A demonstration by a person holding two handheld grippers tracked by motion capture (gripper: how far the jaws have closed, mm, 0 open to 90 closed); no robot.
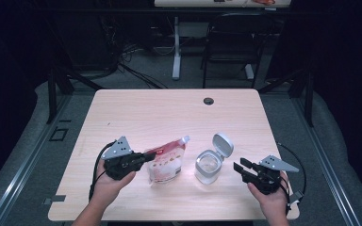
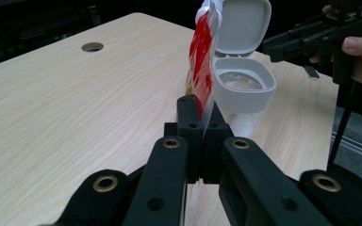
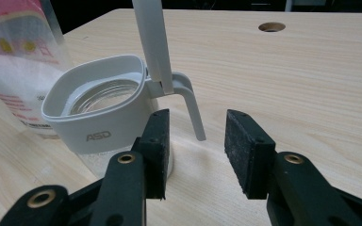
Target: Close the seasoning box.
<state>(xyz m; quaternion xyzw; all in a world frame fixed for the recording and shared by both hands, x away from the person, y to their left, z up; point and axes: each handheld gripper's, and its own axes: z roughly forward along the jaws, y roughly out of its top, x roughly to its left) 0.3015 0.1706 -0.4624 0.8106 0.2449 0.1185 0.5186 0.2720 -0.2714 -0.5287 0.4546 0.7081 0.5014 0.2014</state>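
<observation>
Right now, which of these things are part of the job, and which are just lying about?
In the job:
- pouch, clamped in the left gripper
- open-lidded container
- right gripper, open beside it

Lying about:
- chair behind the table
- floor cables

Black tool (image 1: 147, 157), brass screws, grey plate, perhaps bare forearms

Worktop (image 1: 136, 113): pale wood grain, rounded corners, filling the middle of the high view. Small round cable hole (image 1: 209, 100) near its far edge, right of centre. Standing on it: red-and-white pouch (image 1: 166, 162), lower centre; just right of it, clear jar (image 1: 208, 165) with grey hinged lid raised.
</observation>
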